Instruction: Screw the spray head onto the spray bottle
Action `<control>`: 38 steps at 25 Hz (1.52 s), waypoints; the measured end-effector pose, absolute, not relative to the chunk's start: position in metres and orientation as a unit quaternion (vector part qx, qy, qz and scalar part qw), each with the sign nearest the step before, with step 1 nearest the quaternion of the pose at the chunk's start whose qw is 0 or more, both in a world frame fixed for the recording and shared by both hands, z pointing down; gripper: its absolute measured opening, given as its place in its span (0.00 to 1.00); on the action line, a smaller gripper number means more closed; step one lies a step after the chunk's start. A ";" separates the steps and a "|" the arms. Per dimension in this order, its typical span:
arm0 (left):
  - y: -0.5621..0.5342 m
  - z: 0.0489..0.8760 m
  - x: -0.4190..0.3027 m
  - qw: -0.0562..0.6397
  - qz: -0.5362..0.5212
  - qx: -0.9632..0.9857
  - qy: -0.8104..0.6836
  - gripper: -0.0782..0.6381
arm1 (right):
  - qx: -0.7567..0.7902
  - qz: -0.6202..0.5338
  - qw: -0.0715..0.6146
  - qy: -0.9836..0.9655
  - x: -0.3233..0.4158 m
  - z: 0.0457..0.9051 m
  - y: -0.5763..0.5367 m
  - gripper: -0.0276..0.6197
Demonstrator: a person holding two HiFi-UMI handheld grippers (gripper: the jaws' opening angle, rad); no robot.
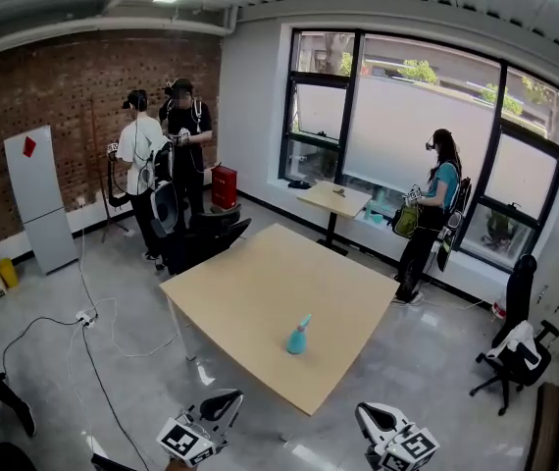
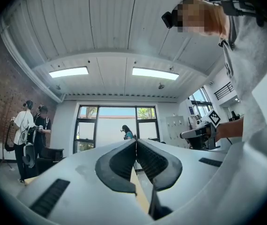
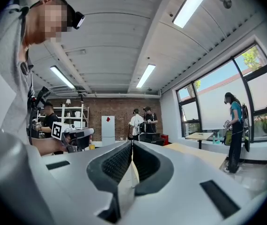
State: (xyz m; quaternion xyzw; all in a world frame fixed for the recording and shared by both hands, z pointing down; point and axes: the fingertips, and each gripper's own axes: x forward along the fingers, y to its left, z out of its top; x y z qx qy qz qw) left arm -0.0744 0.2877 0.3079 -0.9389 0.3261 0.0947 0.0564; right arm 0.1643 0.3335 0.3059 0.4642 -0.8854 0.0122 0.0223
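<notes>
A: So where is the spray bottle point(image 1: 298, 335)?

B: On the pale wooden table point(image 1: 260, 292), toward the near right corner, upright and alone on the top.

A: And how does it look?

B: Small and teal. The body is wide at the base and tapers upward. A lighter, slimmer piece sits at the top and leans a little to the right. From the head view it is too small to tell whether that top piece is screwed down or only resting there.

A: Is either tool near it?

B: No. Both hang low in the head view, in front of the table's near edge and well apart from the bottle.

A: What about the left gripper point(image 2: 136, 144)?

B: Clenched on nothing. In its own view the two dark ribbed pads meet along a thin seam, with only the table edge showing far beyond them.

A: And the right gripper point(image 3: 132, 145)?

B: Also pressed together and empty, pads meeting at the tips.

A: Anyone else around?

B: Two people point(image 1: 162, 140) stand by the brick wall, and one person point(image 1: 436, 209) stands at the window.
</notes>
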 end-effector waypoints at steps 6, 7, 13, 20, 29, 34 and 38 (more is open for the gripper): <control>0.234 0.308 -0.035 0.062 0.088 -0.933 0.343 0.12 | 0.432 0.010 0.013 -0.902 0.195 0.302 0.267 0.05; 0.228 0.307 -0.030 0.065 0.088 -0.931 0.347 0.12 | 0.426 0.011 0.014 -0.904 0.200 0.303 0.260 0.05; 0.200 0.303 0.000 0.054 0.085 -0.930 0.354 0.12 | 0.406 0.013 -0.010 -0.914 0.227 0.299 0.229 0.05; 0.150 0.300 0.027 0.046 0.063 -0.937 0.340 0.12 | 0.412 0.034 -0.027 -0.910 0.247 0.305 0.203 0.05; 0.046 0.350 0.050 -0.009 0.062 -0.953 0.297 0.12 | 0.446 0.043 -0.008 -0.894 0.258 0.320 0.139 0.05; -0.032 0.382 0.057 -0.024 0.057 -0.963 0.262 0.13 | 0.462 0.049 0.000 -0.885 0.243 0.325 0.075 0.05; -0.088 0.418 0.066 -0.027 0.016 -0.978 0.207 0.27 | 0.471 0.057 0.009 -0.880 0.222 0.329 0.023 0.05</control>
